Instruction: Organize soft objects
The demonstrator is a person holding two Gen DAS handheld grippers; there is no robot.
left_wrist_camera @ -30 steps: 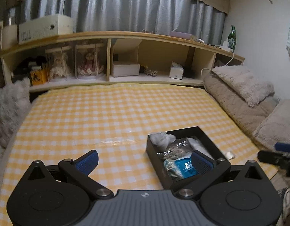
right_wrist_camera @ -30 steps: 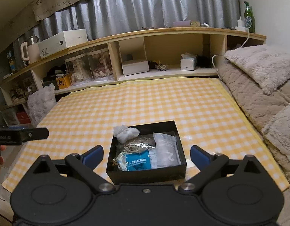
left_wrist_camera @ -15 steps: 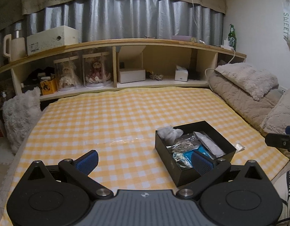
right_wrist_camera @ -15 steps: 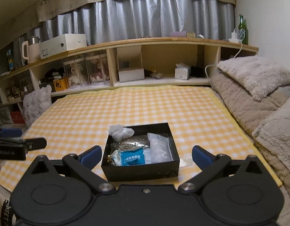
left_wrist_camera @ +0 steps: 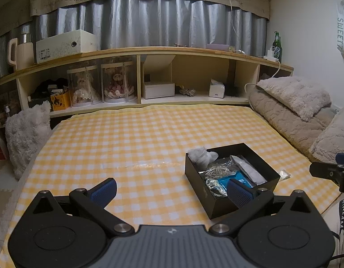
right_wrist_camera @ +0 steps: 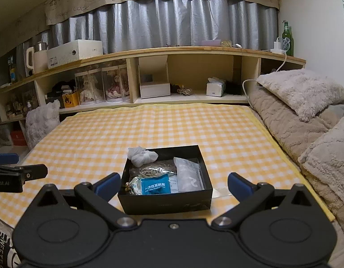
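Note:
A black open box [right_wrist_camera: 165, 202] [left_wrist_camera: 217, 203] sits near the front of the yellow checked cloth [right_wrist_camera: 172, 129] [left_wrist_camera: 136, 140]. Inside lie a white crumpled wad [right_wrist_camera: 141, 156] [left_wrist_camera: 202, 155], a clear bag of rubber bands [right_wrist_camera: 150, 172], a blue packet [right_wrist_camera: 156, 186] [left_wrist_camera: 223, 181] and a white pouch [right_wrist_camera: 189, 175] [left_wrist_camera: 249, 170]. My right gripper [right_wrist_camera: 173, 184] is open, held back from the box with its fingers to either side. My left gripper [left_wrist_camera: 172, 189] is open and empty, left of the box, its right finger overlapping the box in view.
A small clear wrapper [left_wrist_camera: 283, 174] lies on the cloth right of the box. Fluffy pillows and a quilt [right_wrist_camera: 306, 116] border the right side, a furry cushion [left_wrist_camera: 26, 134] the left. Wooden shelves [left_wrist_camera: 149, 78] with boxes and doll cases run along the back.
Both grippers have pulled back and risen; the box now looks farther away in both views. Both stay open and empty. The box's contents are unchanged.

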